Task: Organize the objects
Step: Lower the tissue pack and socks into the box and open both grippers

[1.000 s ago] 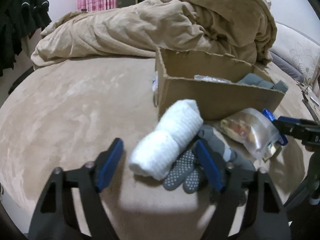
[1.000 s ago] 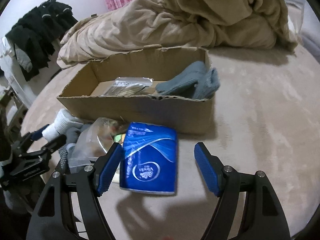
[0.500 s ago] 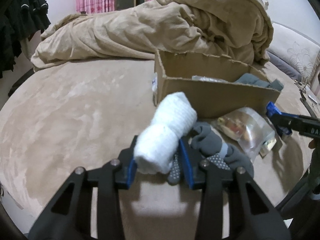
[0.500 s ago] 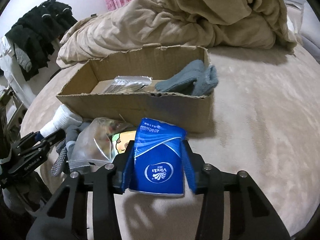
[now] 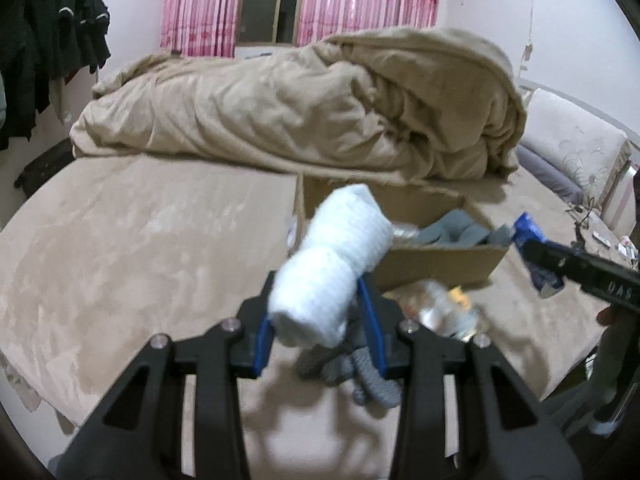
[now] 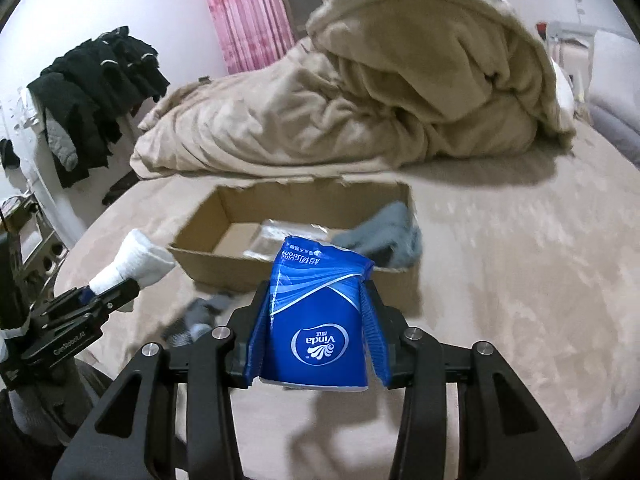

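The left gripper [image 5: 320,320] is holding a white sock roll [image 5: 332,264] clamped between its fingers, lifted above the bed [image 5: 140,240]. The right gripper [image 6: 316,336] is squeezing a blue tissue pack [image 6: 316,320]. At twelve o'clock beyond both, the cardboard box [image 6: 224,268] is waiting; each load should clear the near wall before release.

Pink curtains [image 5: 192,4] behind a beige-blanketed bed [image 5: 120,248].

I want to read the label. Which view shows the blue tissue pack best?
The right wrist view: the tissue pack faces the camera, logo sharp, between the right gripper fingers. The left wrist view shows only a blurred corner.
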